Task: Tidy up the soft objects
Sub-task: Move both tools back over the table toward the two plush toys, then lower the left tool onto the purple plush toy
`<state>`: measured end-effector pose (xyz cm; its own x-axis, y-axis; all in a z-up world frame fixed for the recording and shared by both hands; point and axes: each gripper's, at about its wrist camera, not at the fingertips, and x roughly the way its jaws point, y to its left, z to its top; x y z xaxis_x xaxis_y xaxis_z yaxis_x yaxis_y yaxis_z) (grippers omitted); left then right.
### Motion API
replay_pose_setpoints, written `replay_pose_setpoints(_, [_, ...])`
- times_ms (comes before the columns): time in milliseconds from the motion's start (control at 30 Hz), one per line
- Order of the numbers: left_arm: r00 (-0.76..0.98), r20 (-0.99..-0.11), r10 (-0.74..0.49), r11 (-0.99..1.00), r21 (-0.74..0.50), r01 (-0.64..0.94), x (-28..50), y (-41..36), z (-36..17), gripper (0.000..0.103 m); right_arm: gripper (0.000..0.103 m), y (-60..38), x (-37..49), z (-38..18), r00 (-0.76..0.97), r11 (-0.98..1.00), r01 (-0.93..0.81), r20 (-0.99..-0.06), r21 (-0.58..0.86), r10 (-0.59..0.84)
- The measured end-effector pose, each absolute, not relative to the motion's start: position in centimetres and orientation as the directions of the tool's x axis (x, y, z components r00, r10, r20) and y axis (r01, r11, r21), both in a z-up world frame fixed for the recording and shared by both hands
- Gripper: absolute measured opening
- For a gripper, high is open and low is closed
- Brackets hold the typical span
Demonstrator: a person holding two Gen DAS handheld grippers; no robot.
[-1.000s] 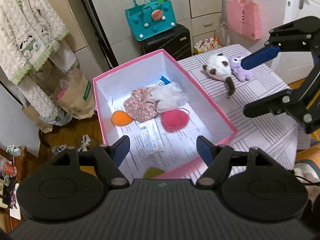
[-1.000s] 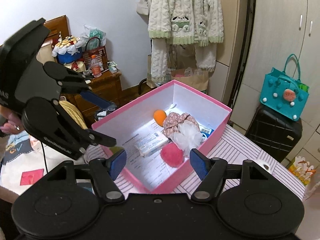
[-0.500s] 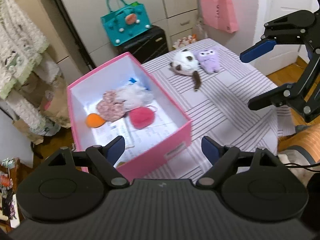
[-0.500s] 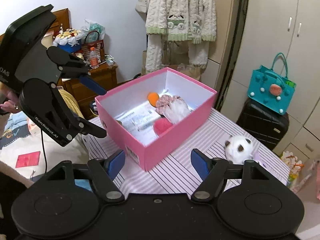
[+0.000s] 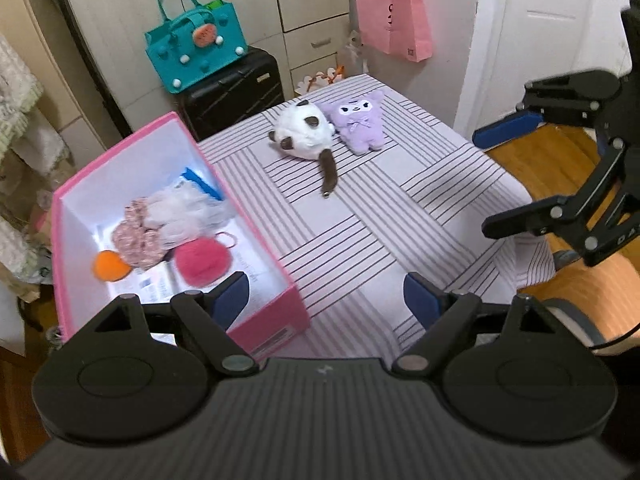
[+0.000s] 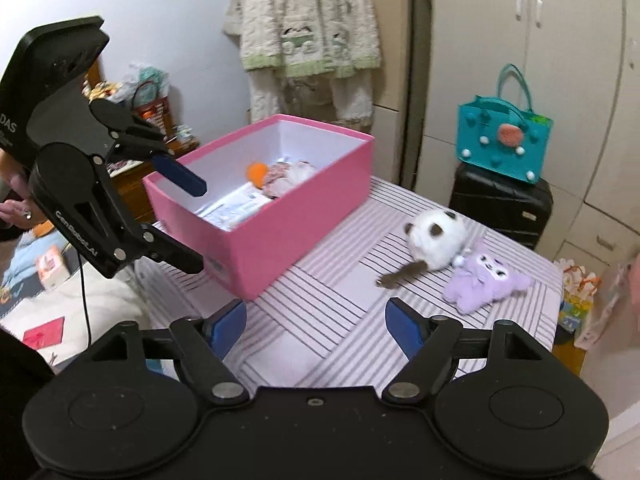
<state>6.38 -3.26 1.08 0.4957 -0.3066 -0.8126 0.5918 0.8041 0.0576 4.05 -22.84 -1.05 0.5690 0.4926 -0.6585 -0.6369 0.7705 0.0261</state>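
Two soft toys are seen lying on the striped tablecloth (image 5: 360,240), well apart from the pink box (image 5: 276,280); a white panda toy (image 5: 306,134) with dark ears and a long brown tail is laid just beside a purple plush toy (image 5: 360,124), the two touching or nearly so; in the right wrist view the panda toy (image 6: 438,242) and the purple plush toy (image 6: 486,280) are found toward the far right part of the tablecloth (image 6: 320,320), with the tail pointing toward the near edge. The pink box (image 6: 280,224) is set on the left part of the table, open at the top; inside it are seen a red pompom (image 5: 204,260), an orange ball (image 5: 110,266), a floral fabric piece (image 5: 138,236), a white mesh puff (image 5: 188,210) and printed paper along the bottom.

The left gripper (image 5: 326,296) is held above the near corner of the box and the cloth; its jaws are spread wide, having just been opening, and nothing is held between them. The right gripper (image 6: 316,324) is held over the near part of the cloth; its jaws are likewise spread apart, having just been opening, with only striped cloth seen between them. Each gripper is visible in the other's view, the right gripper (image 5: 524,176) at the right edge and the left gripper (image 6: 192,222) at the left, beside the box.

Farther out, a teal bag (image 5: 196,56) is seen resting on a black suitcase (image 5: 232,92) against pale cupboards; a pink bag (image 5: 394,22) is hung near a white door; a cream knitted garment (image 6: 312,20) is hung behind the box.
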Motion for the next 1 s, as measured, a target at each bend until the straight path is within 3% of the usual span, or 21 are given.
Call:
replay_pose_setpoints(400, [0.555,-0.753,-0.353,0.797,0.068,0.600,10.2,-8.3,-0.7,0.084,0.081,-28.3,9.2,-5.7,0.618,0.824,-0.562,-0.622,0.078,0.481])
replay_pose_setpoints(567, [0.603,-0.725,-0.333,0.801,0.119,0.586,11.7,-10.9,-2.3,0.084,0.083,-30.4,11.8,-7.4,0.665,0.837,-0.539,-0.559,0.099,0.494])
replay_pose_setpoints(733, [0.561,-0.733,-0.385,0.821,0.006,0.571,13.7,-12.2,-3.9,0.083,0.084,-32.3,13.4,-9.8,0.733,0.874,-0.481,-0.513,0.071,0.446])
replay_pose_setpoints(1000, [0.542,-0.711,-0.449,0.854,-0.162,0.495,16.5,-13.8,-7.1,0.081,0.084,-34.1,15.6,-12.3,0.769,0.894,-0.447,-0.525,-0.035,0.364])
